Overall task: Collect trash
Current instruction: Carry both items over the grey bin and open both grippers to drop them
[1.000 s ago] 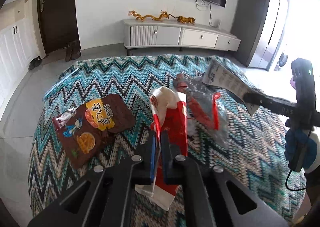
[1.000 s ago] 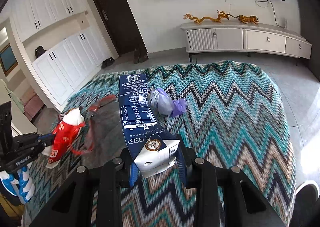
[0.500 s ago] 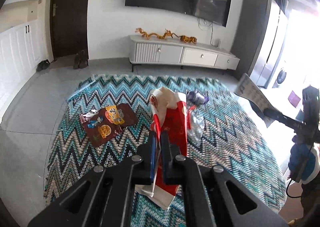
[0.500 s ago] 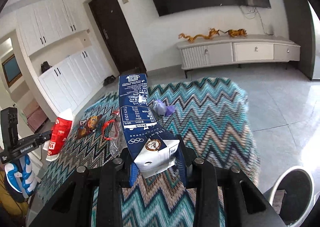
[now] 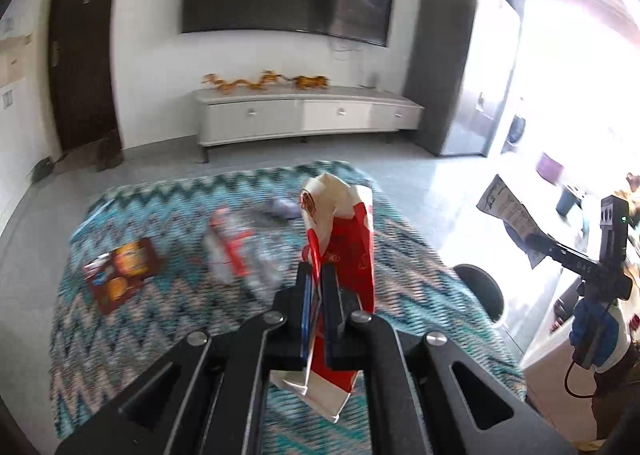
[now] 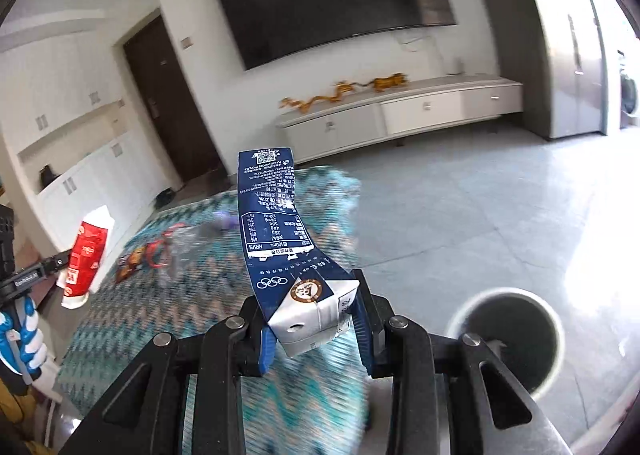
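Carrying two bits of trash at once here, so we're roughly mid-job by the look of it. Our left gripper (image 5: 316, 295) is pinched nearly closed on the thin edge of a red and white paper bag (image 5: 344, 239), which stands up between the fingers well above the floor. Our right gripper (image 6: 314, 321) is clamped on the folded end of a flattened blue milk carton (image 6: 276, 227), jaws spread about as wide as the carton and pressing on both its sides.

The bin (image 6: 508, 339) sits on the tile floor just off the rug's right edge, low and to the right of the carton in the right wrist view. We can make out something pale at its rim, but whether that's trash already inside, we can't tell.

Still lying on the zigzag rug (image 5: 168, 319): a brown snack wrapper (image 5: 122, 273) near the left edge, a crumpled clear plastic wrapper with red bits (image 5: 240, 255) toward the middle, and a small purplish wad (image 5: 282, 209) near the far edge. All blurry, honestly.

So we reckon two pieces need dropping in the bin, then three more pickups.
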`<control>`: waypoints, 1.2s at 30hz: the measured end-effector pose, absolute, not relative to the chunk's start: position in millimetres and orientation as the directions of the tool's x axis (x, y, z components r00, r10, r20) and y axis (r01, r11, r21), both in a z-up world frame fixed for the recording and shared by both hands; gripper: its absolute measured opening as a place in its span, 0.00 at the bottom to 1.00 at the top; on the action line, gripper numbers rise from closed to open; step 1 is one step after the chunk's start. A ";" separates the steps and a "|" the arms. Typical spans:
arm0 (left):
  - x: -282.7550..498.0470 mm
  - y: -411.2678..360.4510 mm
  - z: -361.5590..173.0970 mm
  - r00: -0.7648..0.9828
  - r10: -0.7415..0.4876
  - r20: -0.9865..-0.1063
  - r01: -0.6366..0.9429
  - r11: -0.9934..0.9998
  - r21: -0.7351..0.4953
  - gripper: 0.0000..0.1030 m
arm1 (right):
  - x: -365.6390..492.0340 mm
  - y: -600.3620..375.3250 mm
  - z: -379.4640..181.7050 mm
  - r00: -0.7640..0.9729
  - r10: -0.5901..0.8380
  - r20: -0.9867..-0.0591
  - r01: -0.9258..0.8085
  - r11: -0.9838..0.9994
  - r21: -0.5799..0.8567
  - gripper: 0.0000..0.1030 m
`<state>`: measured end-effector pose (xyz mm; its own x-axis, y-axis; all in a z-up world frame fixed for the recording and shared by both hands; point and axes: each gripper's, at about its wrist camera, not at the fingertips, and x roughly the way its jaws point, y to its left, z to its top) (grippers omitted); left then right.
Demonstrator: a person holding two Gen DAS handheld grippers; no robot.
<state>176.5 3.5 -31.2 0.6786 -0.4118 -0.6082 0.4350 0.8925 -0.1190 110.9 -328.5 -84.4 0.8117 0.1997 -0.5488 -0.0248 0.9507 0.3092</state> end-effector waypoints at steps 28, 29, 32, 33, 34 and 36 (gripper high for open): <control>234.5 -420.2 -146.7 0.204 -0.535 -0.820 0.789 0.586 -0.186 0.04 | 106.5 -536.7 -260.4 0.541 -0.060 -0.839 0.465 0.853 0.239 0.30; 236.3 -426.7 -151.3 0.195 -0.533 -0.823 0.789 0.583 -0.191 0.04 | 111.1 -537.8 -264.0 0.531 -0.059 -0.845 0.466 0.853 0.233 0.30; 242.2 -444.8 -165.3 0.164 -0.533 -0.830 0.785 0.580 -0.218 0.04 | 119.5 -539.6 -270.7 0.513 -0.063 -0.856 0.468 0.857 0.217 0.30; 245.2 -449.4 -168.9 0.154 -0.537 -0.830 0.781 0.580 -0.231 0.05 | 122.5 -540.0 -272.6 0.508 -0.063 -0.859 0.468 0.857 0.214 0.30; 248.3 -454.2 -172.7 0.138 -0.545 -0.827 0.777 0.577 -0.250 0.05 | 125.1 -540.2 -274.1 0.506 -0.063 -0.860 0.469 0.857 0.213 0.30; 253.0 -461.0 -177.9 0.116 -0.561 -0.820 0.769 0.574 -0.284 0.06 | 130.3 -542.6 -277.8 0.498 -0.065 -0.864 0.475 0.855 0.209 0.30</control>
